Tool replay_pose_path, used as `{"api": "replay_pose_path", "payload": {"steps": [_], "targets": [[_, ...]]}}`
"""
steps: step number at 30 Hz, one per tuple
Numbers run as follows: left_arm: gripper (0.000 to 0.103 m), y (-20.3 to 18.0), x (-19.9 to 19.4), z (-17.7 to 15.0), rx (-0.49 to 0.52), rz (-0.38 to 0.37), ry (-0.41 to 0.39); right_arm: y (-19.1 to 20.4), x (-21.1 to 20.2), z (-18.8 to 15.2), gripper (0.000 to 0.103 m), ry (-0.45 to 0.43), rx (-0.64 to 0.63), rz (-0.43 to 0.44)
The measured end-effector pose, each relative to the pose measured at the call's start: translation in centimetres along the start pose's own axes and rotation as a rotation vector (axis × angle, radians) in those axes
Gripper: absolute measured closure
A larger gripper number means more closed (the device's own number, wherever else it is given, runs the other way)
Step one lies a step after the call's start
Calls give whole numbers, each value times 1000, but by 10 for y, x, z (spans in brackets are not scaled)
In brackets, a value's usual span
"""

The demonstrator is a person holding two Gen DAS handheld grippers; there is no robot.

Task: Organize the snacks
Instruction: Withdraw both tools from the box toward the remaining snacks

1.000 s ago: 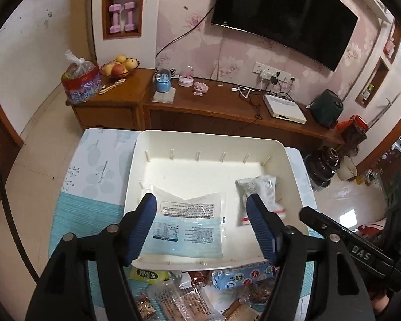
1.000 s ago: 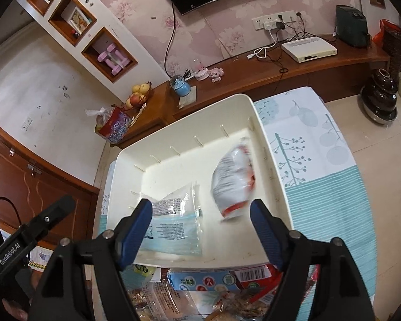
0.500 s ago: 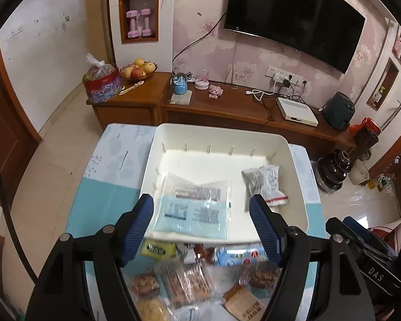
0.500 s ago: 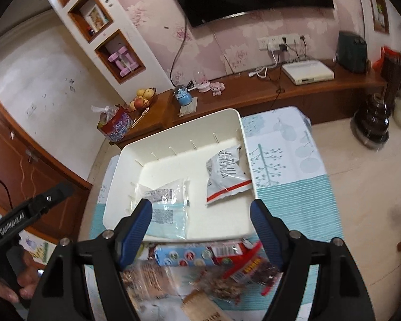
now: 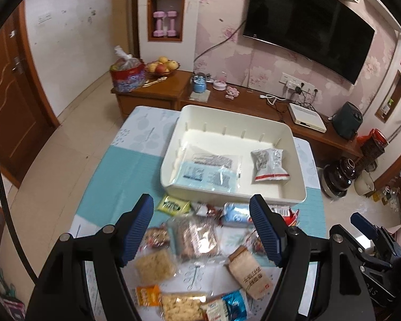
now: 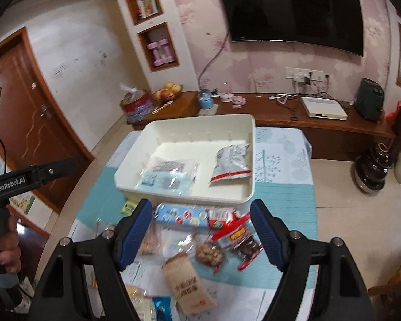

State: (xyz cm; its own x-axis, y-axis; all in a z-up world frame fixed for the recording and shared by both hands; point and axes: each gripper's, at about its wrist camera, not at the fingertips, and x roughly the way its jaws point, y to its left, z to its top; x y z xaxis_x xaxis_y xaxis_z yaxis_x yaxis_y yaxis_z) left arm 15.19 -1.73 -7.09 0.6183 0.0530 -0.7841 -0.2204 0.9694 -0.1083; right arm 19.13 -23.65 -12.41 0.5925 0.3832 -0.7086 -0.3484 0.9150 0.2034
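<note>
Two packets already lie flat in my cream bin [image 5: 235,195]: a clear-and-blue bag [image 5: 208,172] at its 8 o'clock, a silver pouch [image 5: 270,164] at 3 o'clock, spaced to leave room. Both my left gripper [image 5: 201,230] and right gripper [image 6: 200,234] hang empty, jaws apart, over the loose snacks [image 5: 197,236] heaped at the bin's 6 o'clock. Underneath runs a teal leaf-print tablecloth [image 5: 125,171]; a wall television [image 6: 291,10] and wooden cabinet [image 6: 320,123] sit at 12 o'clock.

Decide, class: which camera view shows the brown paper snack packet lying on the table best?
The right wrist view: the brown paper packet lies whole, between the open fingers, its print facing the camera. The left wrist view shows it smaller, off to the right, with the right finger crowding its top edge.
</note>
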Motion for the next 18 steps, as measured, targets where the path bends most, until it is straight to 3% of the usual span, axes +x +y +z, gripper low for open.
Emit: {"api": "replay_pose_path", "payload": {"steps": [10,18], "targets": [[29,32,-34,-52,-113,70,-9,19,-18,-24,27,14,-104,60],[24,57,-44,-92,-198,136,53,27,-16,-43,27,68,-162,99]]}}
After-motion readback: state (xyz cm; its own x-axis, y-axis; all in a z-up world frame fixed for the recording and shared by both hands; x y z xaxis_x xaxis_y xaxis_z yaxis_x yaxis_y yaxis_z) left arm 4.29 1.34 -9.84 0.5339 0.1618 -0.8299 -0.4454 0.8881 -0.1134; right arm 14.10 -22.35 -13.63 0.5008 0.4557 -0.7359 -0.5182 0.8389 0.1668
